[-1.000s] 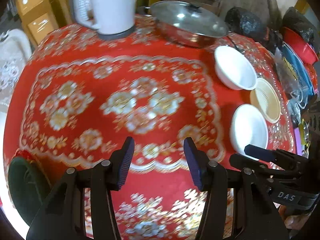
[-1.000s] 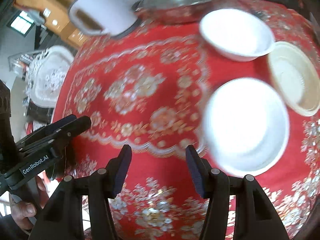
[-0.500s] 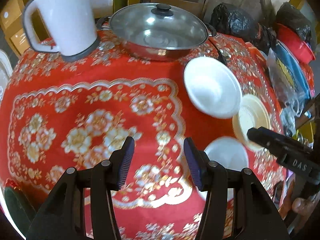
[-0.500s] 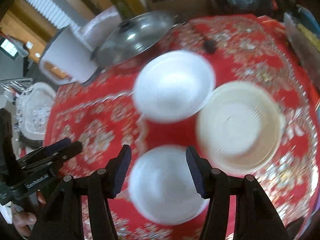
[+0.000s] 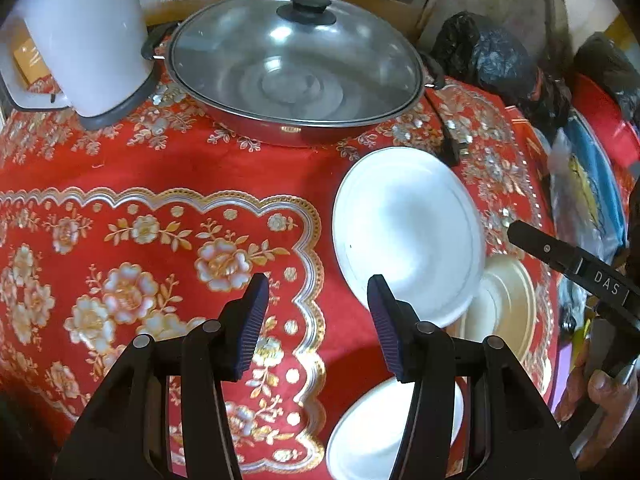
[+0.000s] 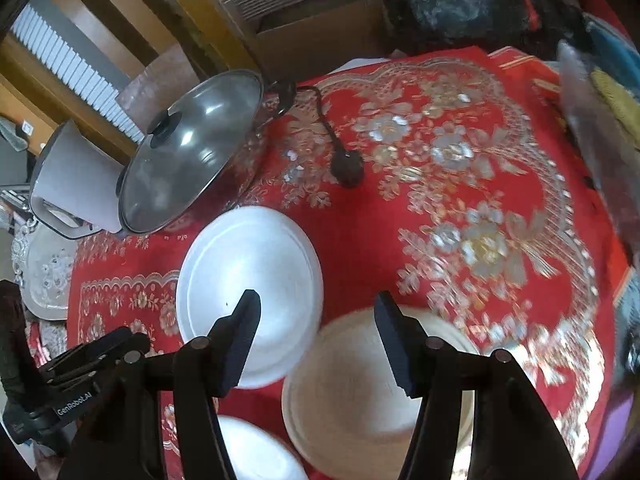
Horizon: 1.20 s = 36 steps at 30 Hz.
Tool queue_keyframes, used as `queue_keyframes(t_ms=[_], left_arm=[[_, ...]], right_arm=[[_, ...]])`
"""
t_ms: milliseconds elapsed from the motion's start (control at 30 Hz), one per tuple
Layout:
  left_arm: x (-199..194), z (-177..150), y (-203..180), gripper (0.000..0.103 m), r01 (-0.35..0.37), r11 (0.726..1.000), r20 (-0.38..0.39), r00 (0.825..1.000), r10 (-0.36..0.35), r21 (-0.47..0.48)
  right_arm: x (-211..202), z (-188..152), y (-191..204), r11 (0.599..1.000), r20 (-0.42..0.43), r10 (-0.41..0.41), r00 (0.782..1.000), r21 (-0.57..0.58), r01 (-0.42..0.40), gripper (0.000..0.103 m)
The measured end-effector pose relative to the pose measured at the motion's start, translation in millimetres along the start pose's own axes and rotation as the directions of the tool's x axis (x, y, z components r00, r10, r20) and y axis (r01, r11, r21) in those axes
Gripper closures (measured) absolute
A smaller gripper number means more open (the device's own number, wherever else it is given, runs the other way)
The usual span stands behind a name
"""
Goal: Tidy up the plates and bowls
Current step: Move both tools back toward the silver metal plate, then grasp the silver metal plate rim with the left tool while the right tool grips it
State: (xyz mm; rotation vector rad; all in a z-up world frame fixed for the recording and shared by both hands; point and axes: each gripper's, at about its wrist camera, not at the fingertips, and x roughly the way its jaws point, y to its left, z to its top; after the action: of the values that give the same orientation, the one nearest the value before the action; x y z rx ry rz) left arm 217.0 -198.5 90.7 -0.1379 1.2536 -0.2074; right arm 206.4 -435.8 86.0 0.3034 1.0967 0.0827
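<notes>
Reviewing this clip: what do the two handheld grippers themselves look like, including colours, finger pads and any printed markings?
Both are matte black plastic with round pivot pins. The left gripper has ribbed dark blue-purple pads; seen from the right wrist view, its side reads "GenRobot.AI" in white. The right gripper has plain dark pads; seen from the left wrist view, its side reads "DAS".

Three bowls sit upright and empty on the red tabletop [image 5: 168,168]: a far white bowl [image 5: 408,232], a cream bowl [image 6: 360,392] just beside it, and a near white bowl [image 5: 380,436].
</notes>
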Motion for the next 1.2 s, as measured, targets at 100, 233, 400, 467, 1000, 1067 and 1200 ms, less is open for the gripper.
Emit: queue_keyframes(t_ms=[100,233,400,467,1000,1067,1200], left_arm=[[14,4,-2,0.052,0.001,1.000,-0.023,1.000,-0.001,-0.024],[27,8,-9,0.052,-0.004,1.000,-0.033,0.999,0.004,-0.026],[44,14,-14,0.052,-0.012,0.999,-0.040,0.999,0.010,-0.044],[54,14,-16,0.052,-0.008,0.999,-0.069,0.998,0.005,-0.052],[65,2,-5,0.082,-0.113,0.993,-0.079,0.990,0.114,0.014],[55,0,4,0.082,-0.114,0.993,-0.066,0.991,0.114,0.010],[35,-9,21,0.082,-0.114,0.993,-0.052,0.992,0.114,-0.007]], right_arm=[[21,10,-1,1.000,-0.044,0.013,0.999,-0.009,-0.013,0.044],[45,15,-2,1.000,-0.086,0.011,0.996,-0.008,-0.012,0.044],[55,19,8,0.998,-0.072,0.020,0.997,-0.055,-0.024,0.044],[58,20,12,0.997,-0.071,0.006,0.997,-0.077,-0.011,0.044],[50,-23,60,0.964,-0.021,-0.089,0.996,-0.252,0.081,0.088],[51,-31,65,0.963,-0.032,-0.090,0.995,-0.259,0.078,0.088],[51,-44,80,0.958,-0.030,-0.085,0.996,-0.275,0.074,0.088]])
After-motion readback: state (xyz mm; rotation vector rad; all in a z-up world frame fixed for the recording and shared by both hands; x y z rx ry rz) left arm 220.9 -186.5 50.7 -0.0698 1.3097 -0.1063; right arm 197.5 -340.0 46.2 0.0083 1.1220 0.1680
